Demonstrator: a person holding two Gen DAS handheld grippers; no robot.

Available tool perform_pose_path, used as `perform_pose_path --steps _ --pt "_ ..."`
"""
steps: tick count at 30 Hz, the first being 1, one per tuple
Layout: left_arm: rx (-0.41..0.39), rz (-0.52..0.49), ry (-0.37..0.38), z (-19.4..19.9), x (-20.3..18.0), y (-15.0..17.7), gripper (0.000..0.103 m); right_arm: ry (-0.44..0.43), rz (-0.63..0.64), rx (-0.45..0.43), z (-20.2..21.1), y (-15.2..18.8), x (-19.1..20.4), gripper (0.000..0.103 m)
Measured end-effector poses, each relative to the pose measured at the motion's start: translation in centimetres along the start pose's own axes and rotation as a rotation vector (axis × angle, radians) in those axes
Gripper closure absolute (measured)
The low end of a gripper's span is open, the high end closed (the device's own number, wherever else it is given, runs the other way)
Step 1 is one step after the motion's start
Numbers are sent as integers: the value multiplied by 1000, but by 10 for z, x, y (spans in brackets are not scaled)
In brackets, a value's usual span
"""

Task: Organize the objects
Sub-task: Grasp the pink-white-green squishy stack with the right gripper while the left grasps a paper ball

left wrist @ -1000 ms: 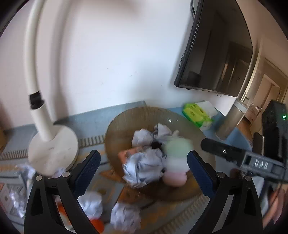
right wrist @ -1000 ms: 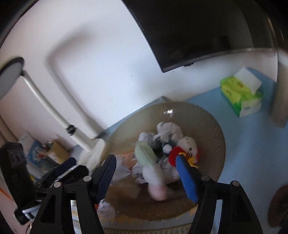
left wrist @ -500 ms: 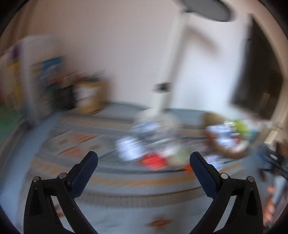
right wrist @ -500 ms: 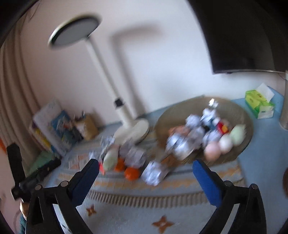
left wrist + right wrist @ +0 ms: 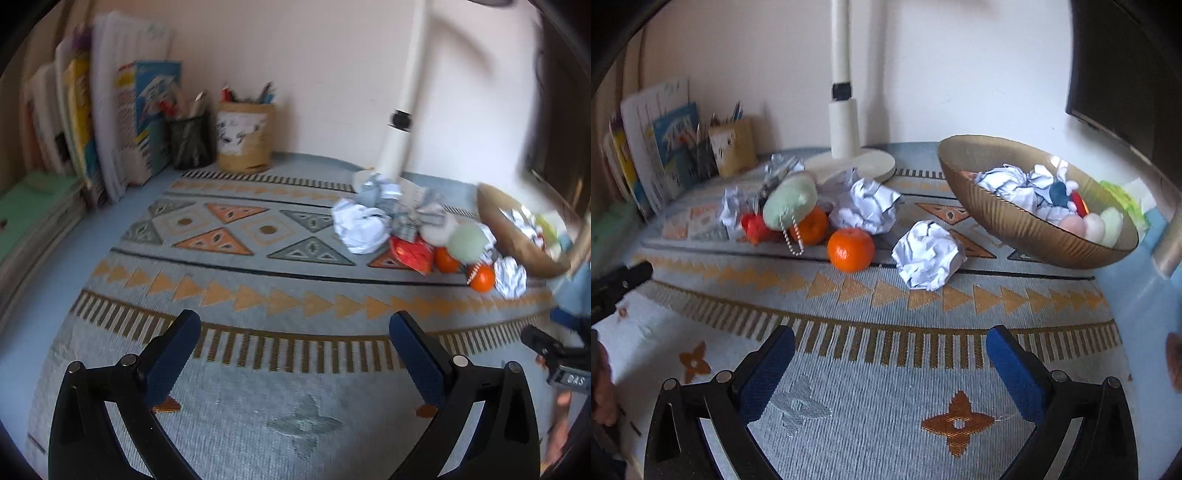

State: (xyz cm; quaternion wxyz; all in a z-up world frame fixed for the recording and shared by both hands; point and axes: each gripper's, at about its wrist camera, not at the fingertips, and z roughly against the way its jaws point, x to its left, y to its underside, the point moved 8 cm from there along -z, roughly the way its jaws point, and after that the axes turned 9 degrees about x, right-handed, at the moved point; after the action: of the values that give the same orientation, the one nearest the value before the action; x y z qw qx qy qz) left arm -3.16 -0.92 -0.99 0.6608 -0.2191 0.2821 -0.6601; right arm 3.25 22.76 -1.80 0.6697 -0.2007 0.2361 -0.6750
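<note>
Woven cloth, pale blue-grey w/ orange triangles and a brown fringe pattern, covers the worktop (image 5: 886,369).

Far left, right-wrist view: books (image 5: 661,147) lean on the wall, covers blurred, titles unreadable. Next to them a tan pen holder (image 5: 733,146), contents hard to make out. The left hand-held gripper (image 5: 617,284) pokes in at the left edge, cut off; in its own view (image 5: 295,347) the blue pads stand wide apart, nothing between them, above bare cloth.

Centre-left: loose pile near the white lamp base (image 5: 860,164); the lamp's head is out of frame. Pile = crumpled paper balls (image 5: 868,205), a soft pale-green oval toy (image 5: 790,205) w/ bead chain, something red and crinkly (image 5: 755,227) mostly hidden behind it, and two smooth oranges, one (image 5: 851,249) in front, one (image 5: 812,225) partly behind the toy. Another paper ball (image 5: 927,254) sits apart, just beside the bowl.

Right: ribbed amber bowl (image 5: 1015,218), appears tilted, holding more crumpled paper plus pink, white and green rounded shapes; a dark-blue and red item among them is unclear. Green packet behind the bowl, mostly hidden. Dark screen (image 5: 1126,74) cut off at top right.

Bottom: right hand-held gripper (image 5: 890,354) fully spread, empty, over cloth.
</note>
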Motion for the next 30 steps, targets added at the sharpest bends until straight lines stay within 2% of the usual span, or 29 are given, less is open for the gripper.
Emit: perform_pose_path --steps 3,9,11,13,16,18,23,25,26,27,29,30 --pt "3 -29 -1 1 -5 1 1 3 15 -12 1 0 3 0" --pt "13 -4 34 1 -1 0 1 -11 -4 -3 0 1 1 0" --pt "51 -20 54 -3 -4 1 1 -19 8 9 0 0 4 0" --pt "92 -45 91 -5 -9 -5 1 -63 25 52 -3 -2 10 0" --pt "80 -62 152 0 -18 -34 1 -136 36 64 6 -24 22 0" --pt "109 -87 188 -7 -26 -56 1 -127 67 38 14 -43 31 0" --pt "154 -145 166 -53 -42 -89 2 -60 183 12 -1 -91 57 0" --pt "181 -145 181 -74 -46 -93 2 -53 214 25 -16 -99 66 9" --pt "195 -143 189 -83 -47 -94 4 -48 232 41 -25 -103 70 17" --pt "206 -141 196 -90 -49 -95 11 -44 245 57 -33 -105 72 24" --pt "226 -134 210 -103 -52 -96 16 -40 266 85 -50 -109 75 34" --pt "239 -124 222 -108 -54 -97 29 -50 272 105 -58 -108 77 50"
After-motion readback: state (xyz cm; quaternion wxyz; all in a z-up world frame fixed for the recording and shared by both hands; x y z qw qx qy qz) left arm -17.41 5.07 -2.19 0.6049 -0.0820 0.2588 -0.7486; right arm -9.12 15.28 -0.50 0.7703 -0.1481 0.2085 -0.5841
